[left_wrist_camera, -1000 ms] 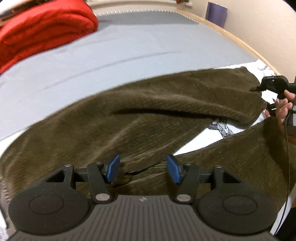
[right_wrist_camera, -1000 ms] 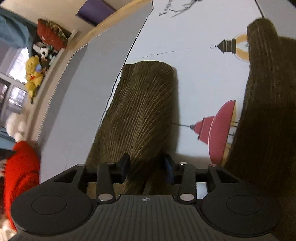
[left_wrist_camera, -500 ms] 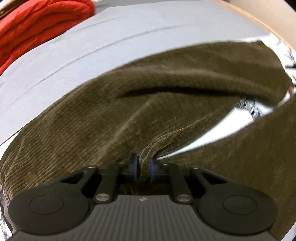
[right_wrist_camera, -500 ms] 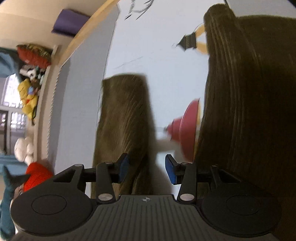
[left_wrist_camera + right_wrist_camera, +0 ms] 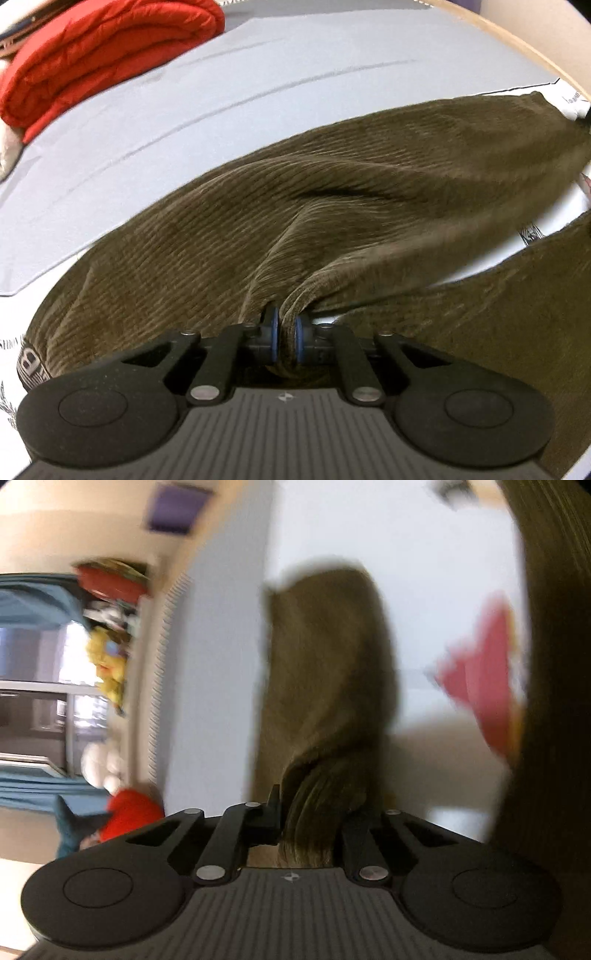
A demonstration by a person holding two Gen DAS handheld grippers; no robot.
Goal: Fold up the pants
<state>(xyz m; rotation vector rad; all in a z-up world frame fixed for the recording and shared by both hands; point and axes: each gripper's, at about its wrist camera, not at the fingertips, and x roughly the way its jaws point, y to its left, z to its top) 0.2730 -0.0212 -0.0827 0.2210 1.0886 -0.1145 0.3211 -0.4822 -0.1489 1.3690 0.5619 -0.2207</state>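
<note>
The olive-brown corduroy pants (image 5: pixel 369 206) are being pinched by the left gripper (image 5: pixel 286 334); 1 leg is being clamped by the just-closed right gripper (image 5: pixel 308 812), beside a red folded blanket (image 5: pixel 99 55).

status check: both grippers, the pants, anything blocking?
Left gripper jaws shut on olive-brown corduroy pants. Right gripper just closed, bunched pant leg pinched. Folded red blanket sits apart, nothing blocking.
</note>
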